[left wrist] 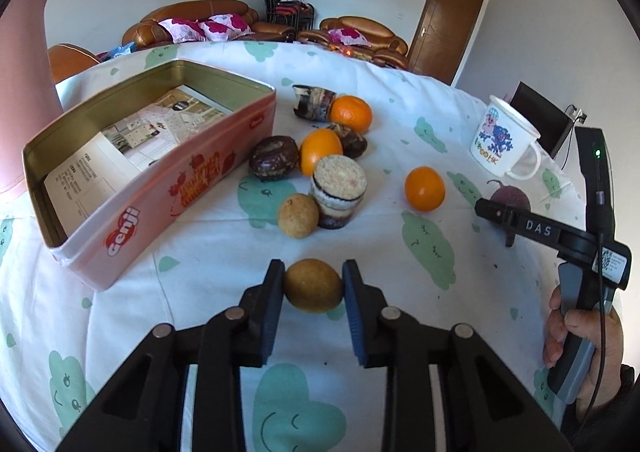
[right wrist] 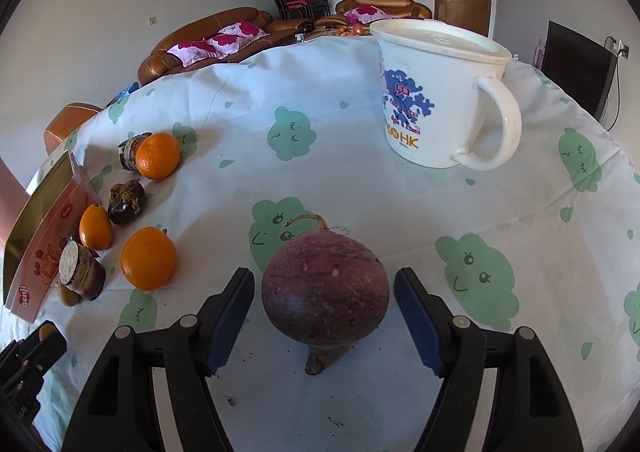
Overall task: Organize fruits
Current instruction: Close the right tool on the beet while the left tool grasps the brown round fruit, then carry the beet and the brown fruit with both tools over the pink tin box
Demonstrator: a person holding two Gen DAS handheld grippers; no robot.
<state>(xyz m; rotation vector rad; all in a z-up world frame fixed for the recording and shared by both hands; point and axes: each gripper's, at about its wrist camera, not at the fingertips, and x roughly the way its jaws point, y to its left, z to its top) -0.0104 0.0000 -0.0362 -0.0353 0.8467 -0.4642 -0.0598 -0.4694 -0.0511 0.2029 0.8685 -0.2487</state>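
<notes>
with its blue pads pressed on either side of a small tan-brown fruit [left wrist: 313, 285], the left gripper [left wrist: 313, 284] has that fruit clamped just above the tablecloth [left wrist: 400, 99]. ahead of it and to its left sits an open pink tin [left wrist: 160, 187] with a printed leaflet inside. straight ahead lies a cluster: a tan ball [left wrist: 298, 215], a layered cake roll [left wrist: 339, 191], a chocolate doughnut [left wrist: 274, 157], and three oranges [left wrist: 424, 188]. the right gripper [right wrist: 324, 316] stands wide, its pads on either side of a dark purple round root [right wrist: 325, 294] without touching it; the root rests on the cloth. beyond that gripper and to its right stands a white mug [right wrist: 436, 91]. oranges lie off to its left, well apart.
</notes>
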